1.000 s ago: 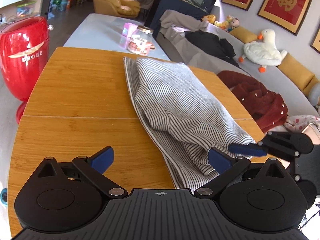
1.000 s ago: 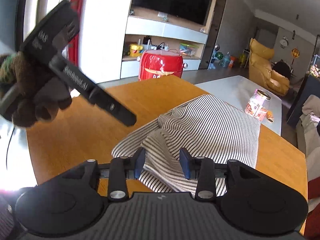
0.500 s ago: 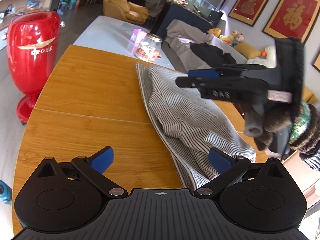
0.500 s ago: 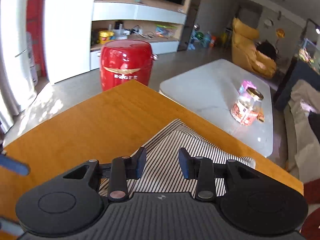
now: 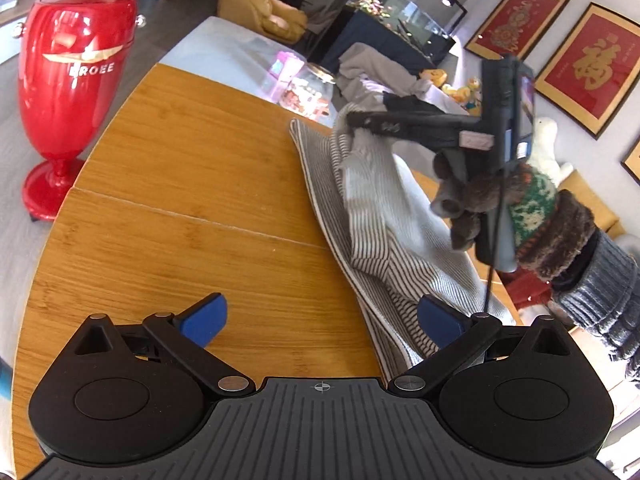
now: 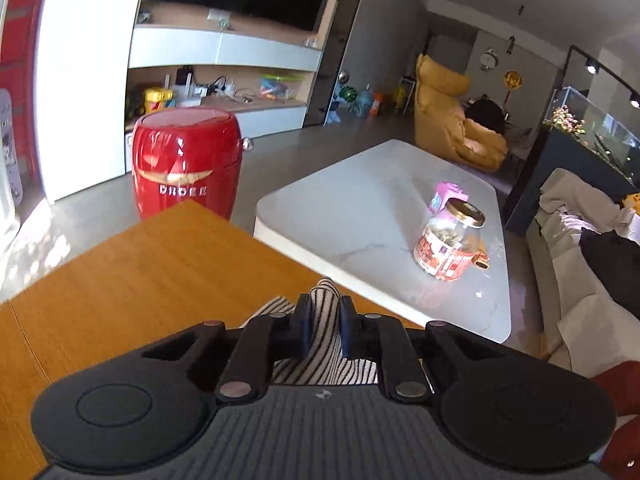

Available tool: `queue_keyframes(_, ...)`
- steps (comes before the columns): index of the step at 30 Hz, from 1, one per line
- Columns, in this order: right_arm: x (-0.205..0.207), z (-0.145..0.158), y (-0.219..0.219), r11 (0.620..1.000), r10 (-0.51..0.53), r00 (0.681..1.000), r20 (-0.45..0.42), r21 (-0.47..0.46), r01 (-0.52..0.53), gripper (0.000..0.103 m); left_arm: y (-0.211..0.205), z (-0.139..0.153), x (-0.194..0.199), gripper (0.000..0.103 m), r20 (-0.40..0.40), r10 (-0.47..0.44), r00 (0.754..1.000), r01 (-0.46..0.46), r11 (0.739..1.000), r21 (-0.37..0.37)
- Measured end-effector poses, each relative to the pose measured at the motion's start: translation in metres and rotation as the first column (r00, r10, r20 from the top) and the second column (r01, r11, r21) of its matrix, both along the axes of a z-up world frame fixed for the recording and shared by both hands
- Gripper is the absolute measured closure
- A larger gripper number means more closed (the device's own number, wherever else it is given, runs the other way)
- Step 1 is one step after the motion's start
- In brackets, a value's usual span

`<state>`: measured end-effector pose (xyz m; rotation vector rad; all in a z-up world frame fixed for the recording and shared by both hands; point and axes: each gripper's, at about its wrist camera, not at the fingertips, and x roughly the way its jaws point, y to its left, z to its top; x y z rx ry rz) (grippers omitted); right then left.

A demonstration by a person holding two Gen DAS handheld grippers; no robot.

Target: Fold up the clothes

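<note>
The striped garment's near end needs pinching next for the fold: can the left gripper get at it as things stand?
Probably yes. The left gripper is open over the wooden table, the striped garment already lies by its right finger, and the right gripper grips the far end.

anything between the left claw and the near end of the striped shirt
Nothing visible. The left claw is open just above the table, and the shirt lies right by its right finger with only bare wood between. The right claw, shut on the shirt's far corner, is well clear of that path.
</note>
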<state>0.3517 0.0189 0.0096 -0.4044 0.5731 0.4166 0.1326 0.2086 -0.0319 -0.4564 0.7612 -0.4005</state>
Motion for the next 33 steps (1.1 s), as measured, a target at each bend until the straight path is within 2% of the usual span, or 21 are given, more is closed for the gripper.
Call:
queue_keyframes(5, 0.017, 0.010, -0.007, 0.998, -0.027, 1.000, -0.003, 0.065, 0.027, 0.090, 0.001, -0.001, 0.006, 0.000, -0.008, 0.021, 1.000, -0.021, 1.000, -0.011)
queue_keyframes(7, 0.029, -0.008, -0.004, 0.995, -0.027, 0.997, -0.066, 0.090, 0.033, 0.088, -0.002, 0.002, 0.005, 0.000, -0.005, 0.023, 1.000, -0.023, 1.000, -0.005)
queue_keyframes(10, 0.034, -0.016, -0.012, 0.985, -0.018, 0.990, -0.137, 0.165, 0.041, 0.081, -0.007, 0.007, 0.002, 0.000, -0.002, 0.018, 1.000, -0.018, 1.000, 0.013)
queue_keyframes(12, 0.024, 0.000, -0.029, 0.972, -0.019, 0.990, -0.137, 0.229, 0.050, 0.064, -0.010, 0.009, 0.001, 0.000, -0.002, 0.010, 1.000, -0.010, 0.999, 0.030)
queue_keyframes(14, 0.006, 0.018, -0.049, 0.960, -0.014, 0.994, -0.112, 0.278, 0.045, 0.041, -0.013, 0.012, 0.004, 0.000, 0.000, 0.000, 1.000, 0.000, 0.999, 0.040)
queue_keyframes(15, -0.007, 0.029, -0.060, 0.955, -0.009, 0.996, -0.086, 0.294, 0.034, 0.038, -0.015, 0.014, 0.007, 0.000, 0.002, -0.006, 1.000, 0.006, 0.999, 0.043)
queue_keyframes(17, -0.037, 0.033, -0.077, 0.961, 0.002, 0.998, -0.058, 0.275, 0.014, 0.022, -0.022, 0.018, 0.010, 0.000, 0.014, -0.027, 1.000, 0.026, 0.999, 0.047)
queue_keyframes(22, -0.111, 0.043, -0.118, 0.975, 0.033, 0.999, 0.012, 0.220, -0.035, 0.002, -0.059, 0.024, 0.022, 0.000, 0.052, -0.168, 0.984, 0.165, 0.984, 0.063)
queue_keyframes(25, -0.153, 0.041, -0.134, 0.980, 0.055, 0.997, 0.047, 0.191, -0.063, 0.000, -0.085, 0.015, 0.029, 0.000, 0.028, -0.255, 0.966, 0.250, 0.961, 0.121)
queue_keyframes(28, -0.177, 0.028, -0.129, 0.984, 0.117, 0.991, 0.067, 0.126, -0.125, 0.000, -0.099, 0.003, 0.032, 0.000, 0.016, -0.247, 0.969, 0.233, 0.931, 0.281)
queue_keyframes(30, -0.187, 0.017, -0.121, 0.982, 0.168, 0.983, 0.070, 0.070, -0.173, 0.001, -0.097, 0.001, 0.035, 0.000, 0.001, -0.228, 0.974, 0.215, 0.923, 0.320)
queue_keyframes(32, -0.197, 0.006, -0.113, 0.975, 0.218, 0.973, 0.070, 0.014, -0.220, 0.019, -0.088, 0.005, 0.036, 0.000, -0.016, -0.199, 0.980, 0.195, 0.938, 0.288)
queue_keyframes(33, -0.202, 0.001, -0.108, 0.970, 0.243, 0.968, 0.069, -0.014, -0.243, 0.021, -0.083, 0.009, 0.035, 0.000, -0.011, -0.182, 0.983, 0.178, 0.942, 0.284)
